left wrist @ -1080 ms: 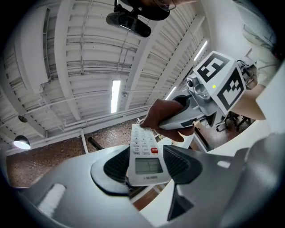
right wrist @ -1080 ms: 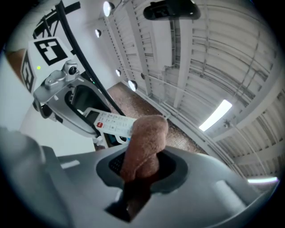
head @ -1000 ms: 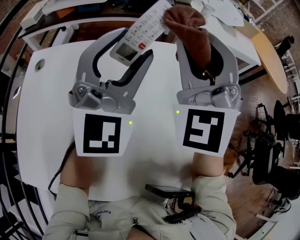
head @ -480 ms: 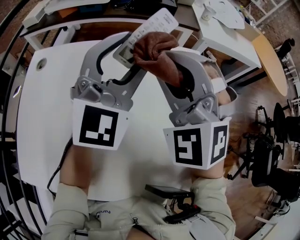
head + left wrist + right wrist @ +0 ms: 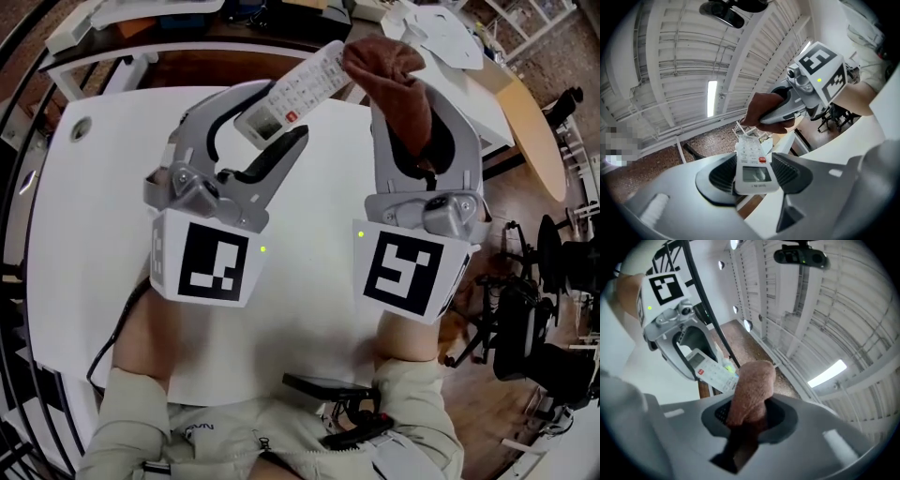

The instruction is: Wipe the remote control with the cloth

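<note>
The white remote control (image 5: 295, 89) is held up over the white table (image 5: 94, 216), slanting up to the right, buttons and small screen facing me. My left gripper (image 5: 265, 120) is shut on its lower, screen end. In the left gripper view the remote (image 5: 752, 164) sits clamped between the dark pads. My right gripper (image 5: 412, 103) is shut on a bunched brown cloth (image 5: 389, 66), whose top lies right by the remote's far tip. The right gripper view shows the cloth (image 5: 750, 390) standing up out of the jaws, with the remote (image 5: 710, 369) and left gripper (image 5: 689, 348) to its left.
A black flat device (image 5: 323, 384) lies at the table's near edge by the person's lap. A round wooden table (image 5: 534, 122) and black office chairs (image 5: 534, 328) stand at the right. A white desk (image 5: 441, 37) with papers is behind.
Half a second ago the right gripper leaned left with the cloth pressed on the remote's middle. It has swung back right and upright, and the cloth now sits at the remote's far tip.
</note>
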Motion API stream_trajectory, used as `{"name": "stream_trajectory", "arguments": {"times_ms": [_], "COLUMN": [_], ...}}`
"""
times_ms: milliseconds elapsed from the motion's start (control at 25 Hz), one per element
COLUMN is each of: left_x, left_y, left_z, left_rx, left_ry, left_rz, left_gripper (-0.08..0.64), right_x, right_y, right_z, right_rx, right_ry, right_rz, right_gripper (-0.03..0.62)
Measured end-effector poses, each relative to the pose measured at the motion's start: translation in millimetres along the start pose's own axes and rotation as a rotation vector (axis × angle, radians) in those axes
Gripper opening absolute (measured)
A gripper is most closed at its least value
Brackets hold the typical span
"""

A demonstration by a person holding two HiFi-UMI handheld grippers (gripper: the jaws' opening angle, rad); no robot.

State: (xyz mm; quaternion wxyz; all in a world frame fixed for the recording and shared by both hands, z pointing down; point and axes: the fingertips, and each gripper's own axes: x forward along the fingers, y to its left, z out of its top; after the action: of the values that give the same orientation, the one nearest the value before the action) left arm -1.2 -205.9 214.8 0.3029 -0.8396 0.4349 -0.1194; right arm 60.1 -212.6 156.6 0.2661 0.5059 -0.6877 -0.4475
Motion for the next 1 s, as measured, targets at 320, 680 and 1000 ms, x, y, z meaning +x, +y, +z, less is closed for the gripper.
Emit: {"name": "stream_trajectory", "arguments": {"times_ms": [320, 680, 1000], "left_x": [2, 4, 3], "left_y": [-20, -18, -19], "left_z": [6, 1, -1], "left_rx": [0.025, 0.029, 0.038], "left_ry": [-0.022, -0.007, -0.002], "left_rz": [-0.031, -0.031, -0.031], "left_gripper": [0.245, 0.244, 0.242], "right_x": [10, 4, -11], "right_y": [15, 59, 85], "right_z": [-21, 2, 22], "right_rx": [-0.073, -0.262, -0.411], "right_ry": [0.106, 0.024, -0.070], "right_rz": [0.045, 0.206, 0.289], "right_gripper": [0.087, 0.087, 0.087]}}
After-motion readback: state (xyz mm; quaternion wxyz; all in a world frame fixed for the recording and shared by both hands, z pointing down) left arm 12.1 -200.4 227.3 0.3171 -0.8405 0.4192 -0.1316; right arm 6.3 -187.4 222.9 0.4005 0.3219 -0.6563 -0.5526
